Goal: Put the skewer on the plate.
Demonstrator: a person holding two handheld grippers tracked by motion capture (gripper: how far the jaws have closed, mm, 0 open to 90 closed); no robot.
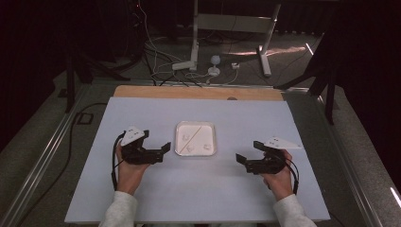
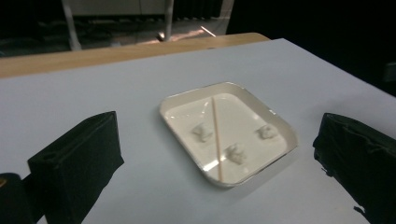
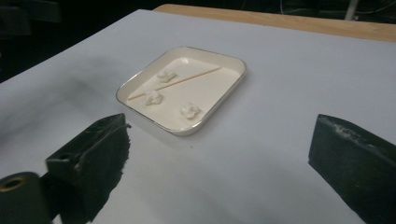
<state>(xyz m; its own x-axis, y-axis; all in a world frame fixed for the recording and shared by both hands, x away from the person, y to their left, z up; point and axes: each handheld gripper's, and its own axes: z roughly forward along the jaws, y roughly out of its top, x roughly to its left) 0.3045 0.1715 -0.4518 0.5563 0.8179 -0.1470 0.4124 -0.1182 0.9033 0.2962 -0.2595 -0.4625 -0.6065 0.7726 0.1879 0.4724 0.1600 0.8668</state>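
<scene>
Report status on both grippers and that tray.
Left gripper and right gripper open, empty, flanking the tray. Stick and three white pieces inside. Nothing in the way.

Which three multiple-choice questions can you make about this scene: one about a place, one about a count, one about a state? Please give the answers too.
1. Where does the tray lie?
A. between the two claws
B. on the floor
C. at the table's far edge

2. How many small white pieces lie in the tray?
A. one
B. three
C. six

3. In what state is the left claw?
A. shut on the stick
B. shut on nothing
C. open, holding nothing

Answers: 1 A, the high view shows it between the left claw and the right claw. 2 B, three white pieces lie beside the thin stick. 3 C, its jaws stand wide apart.
</scene>
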